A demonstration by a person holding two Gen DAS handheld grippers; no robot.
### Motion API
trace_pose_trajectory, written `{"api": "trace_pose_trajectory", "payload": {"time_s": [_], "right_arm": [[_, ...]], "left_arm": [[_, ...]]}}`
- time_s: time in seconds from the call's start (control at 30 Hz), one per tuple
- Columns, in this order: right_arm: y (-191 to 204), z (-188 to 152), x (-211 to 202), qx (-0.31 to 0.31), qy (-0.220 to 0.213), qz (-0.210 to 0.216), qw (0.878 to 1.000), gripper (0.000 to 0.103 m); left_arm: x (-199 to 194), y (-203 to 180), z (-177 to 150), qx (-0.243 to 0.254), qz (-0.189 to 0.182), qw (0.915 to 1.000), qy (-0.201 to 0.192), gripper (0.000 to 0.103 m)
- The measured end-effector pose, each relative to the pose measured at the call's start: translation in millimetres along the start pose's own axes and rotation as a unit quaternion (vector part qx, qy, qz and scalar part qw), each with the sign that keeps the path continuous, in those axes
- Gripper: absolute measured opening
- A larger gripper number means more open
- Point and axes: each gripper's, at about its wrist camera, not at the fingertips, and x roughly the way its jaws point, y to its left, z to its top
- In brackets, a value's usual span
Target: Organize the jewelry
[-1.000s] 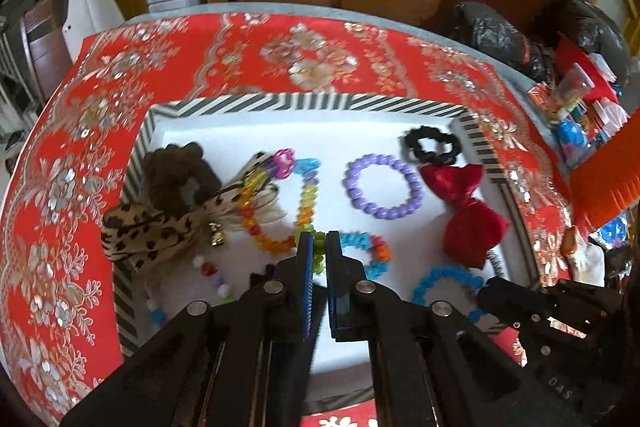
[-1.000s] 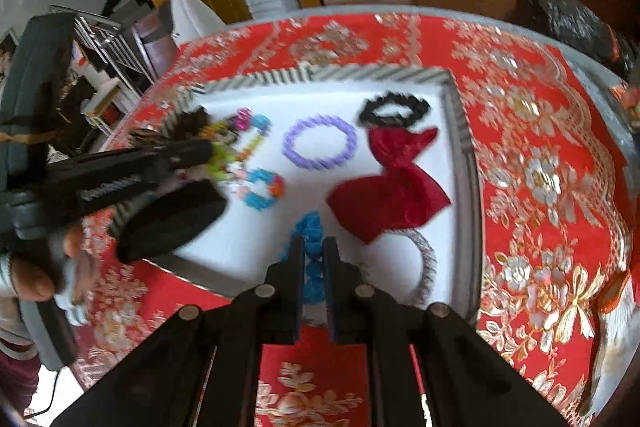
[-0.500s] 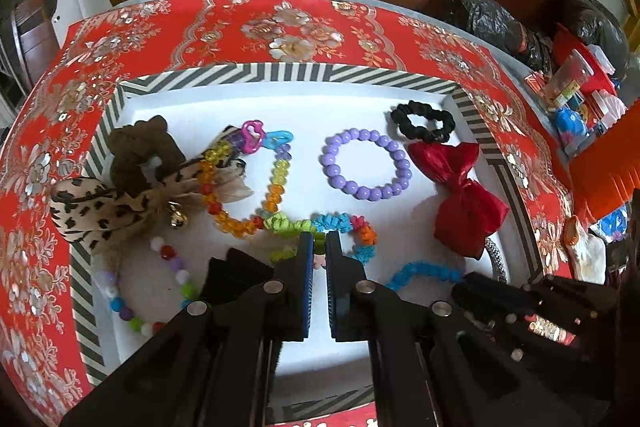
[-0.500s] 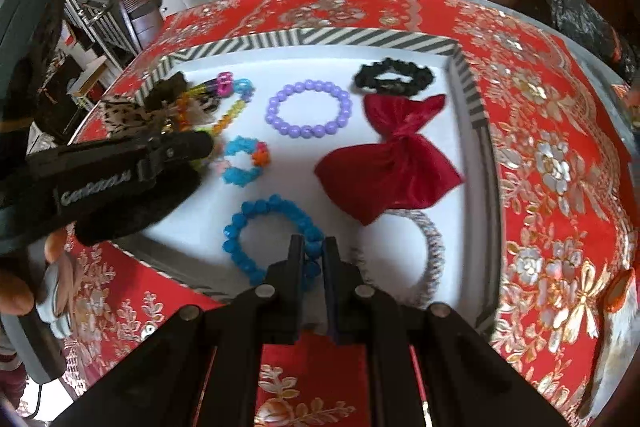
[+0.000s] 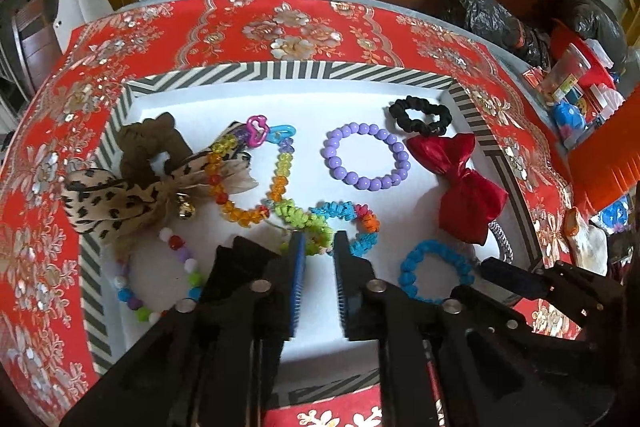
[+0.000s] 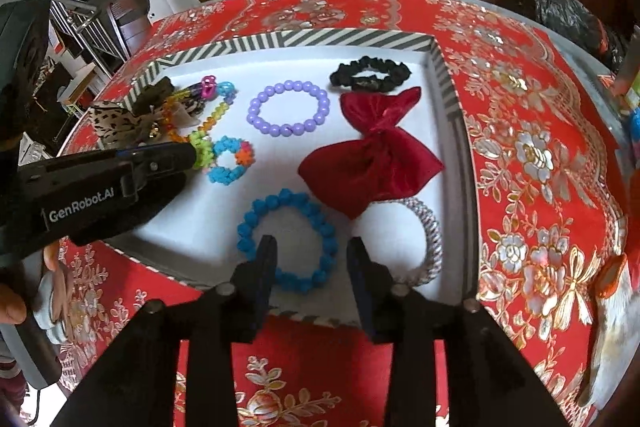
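Note:
A white tray with a striped rim (image 5: 288, 71) (image 6: 320, 37) holds the jewelry. My left gripper (image 5: 319, 243) hovers over a green, blue and orange knotted bracelet (image 5: 348, 211). Its jaws are opening, and the green loop lies loose between them on the tray. My right gripper (image 6: 312, 247) is over a blue bead bracelet (image 6: 256, 211). Its jaws are opening too, and the bracelet's near arc lies flat between them, not pressed. The left gripper (image 6: 188, 155) reaches in from the left in the right wrist view.
Also in the tray are a purple bead bracelet (image 5: 366, 157), a black scrunchie (image 5: 420, 115), a red bow (image 5: 460, 183), a leopard bow (image 5: 120, 195) and a silver band (image 6: 430, 227). The tray sits on a red floral cloth (image 6: 520, 147). Clutter lies at the right table edge.
Both grippers were shut, the left on the knotted bracelet and the right on the blue one. Both now stand apart, and the two bracelets rest on the tray.

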Motion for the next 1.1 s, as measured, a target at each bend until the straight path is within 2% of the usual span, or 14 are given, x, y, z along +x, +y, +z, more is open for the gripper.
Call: {"api": "trace_pose_trajectory", "payload": {"time_s": [0.07, 0.13, 0.43, 0.7, 0.77, 0.83, 0.9, 1.1], "right_arm": [[1.9, -1.0, -4.2, 0.002, -0.006, 0.003, 1.0, 0.037], [3.5, -2.5, -10.0, 0.004, -0.014, 0.007, 1.0, 0.037], [1.9, -7.2, -36.9, 0.027, -0.062, -0.005, 0.998, 0.045], [11.3, -19.3, -55.5, 0.019, -0.1, -0.038, 0.994, 0.046], [13.5, -22.3, -62.6, 0.019, -0.115, -0.042, 0.992, 0.051], [15.6, -26.9, -70.5, 0.023, -0.134, -0.044, 0.99, 0.061], [17.7, -31.3, -76.0, 0.025, -0.147, -0.05, 0.988, 0.065], [20.6, -37.1, -81.3, 0.036, -0.148, -0.067, 0.986, 0.065]], "left_arm": [[-5.9, 1.6, -1.8, 0.0, 0.002, 1.0, -0.007, 0.025], [-10.1, 2.6, -3.6, 0.002, 0.007, 0.9999, -0.011, 0.026], [-36.1, 6.3, -23.3, 0.001, 0.028, 0.9987, -0.042, 0.026], [-66.8, -1.4, -49.1, 0.019, 0.049, 0.9947, -0.088, 0.026], [-73.9, -3.1, -54.7, 0.021, 0.052, 0.9935, -0.099, 0.026], [-79.9, -4.6, -60.5, 0.022, 0.056, 0.9923, -0.108, 0.026], [-84.9, -6.6, -65.9, 0.028, 0.061, 0.9911, -0.115, 0.026], [-96.4, -9.1, -79.3, 0.032, 0.069, 0.9889, -0.128, 0.026]]}}
